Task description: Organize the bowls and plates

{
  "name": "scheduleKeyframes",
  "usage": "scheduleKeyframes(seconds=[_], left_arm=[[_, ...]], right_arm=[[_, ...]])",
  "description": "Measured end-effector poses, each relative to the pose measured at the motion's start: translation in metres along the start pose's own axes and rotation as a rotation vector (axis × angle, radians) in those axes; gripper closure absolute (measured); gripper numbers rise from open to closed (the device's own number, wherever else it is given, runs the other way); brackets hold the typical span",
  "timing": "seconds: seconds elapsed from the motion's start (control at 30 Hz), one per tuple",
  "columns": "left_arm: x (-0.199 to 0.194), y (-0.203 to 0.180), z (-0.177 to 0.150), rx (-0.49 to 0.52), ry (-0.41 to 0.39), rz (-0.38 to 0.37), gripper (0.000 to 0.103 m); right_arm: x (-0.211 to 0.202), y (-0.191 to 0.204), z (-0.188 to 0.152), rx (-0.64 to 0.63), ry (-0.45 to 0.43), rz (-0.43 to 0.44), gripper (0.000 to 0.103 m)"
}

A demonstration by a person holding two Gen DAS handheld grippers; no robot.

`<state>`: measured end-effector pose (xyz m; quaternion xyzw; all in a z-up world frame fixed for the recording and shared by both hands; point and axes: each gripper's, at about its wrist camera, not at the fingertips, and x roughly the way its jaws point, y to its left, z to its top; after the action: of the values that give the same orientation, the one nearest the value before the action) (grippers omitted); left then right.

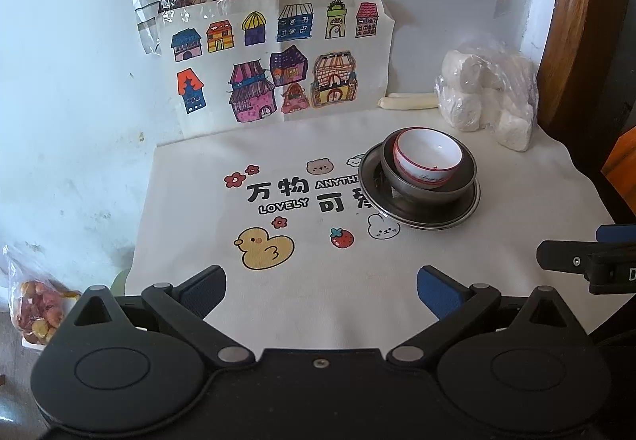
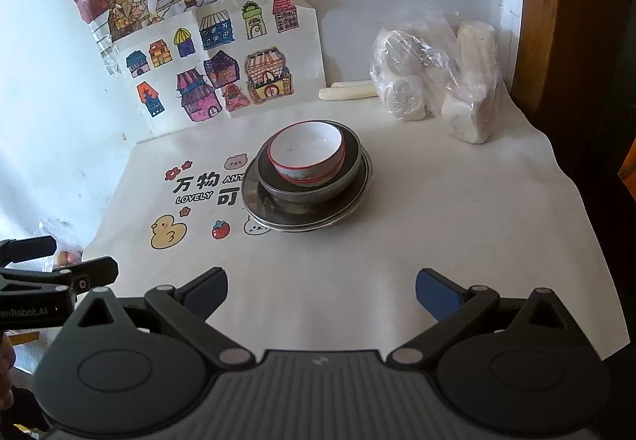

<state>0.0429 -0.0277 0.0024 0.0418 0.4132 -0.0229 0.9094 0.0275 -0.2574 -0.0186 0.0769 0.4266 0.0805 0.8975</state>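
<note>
My left claw (image 1: 321, 291) and right claw (image 2: 321, 291) gape wide, empty; only the left view shows a snack bag (image 1: 37, 311) at eight o'clock.

Cloth-covered table (image 2: 457, 241) — plate stack (image 2: 308, 215), bagged buns (image 2: 437, 82)

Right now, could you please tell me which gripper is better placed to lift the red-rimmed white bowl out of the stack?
Probably the right gripper: open, with the red-rimmed white bowl nearly straight ahead. The left gripper sees it off to its right.
</note>
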Motion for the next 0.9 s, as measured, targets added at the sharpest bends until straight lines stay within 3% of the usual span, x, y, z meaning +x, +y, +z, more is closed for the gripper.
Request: scheduleKeyframes(seconds=[0.9], left_arm=[[0.0035, 0.0032, -0.0040, -0.004, 0.027, 0.000, 0.001]], right_arm=[[0.0069, 0.0036, -0.0059, -0.001, 0.048, -0.018, 0.000]])
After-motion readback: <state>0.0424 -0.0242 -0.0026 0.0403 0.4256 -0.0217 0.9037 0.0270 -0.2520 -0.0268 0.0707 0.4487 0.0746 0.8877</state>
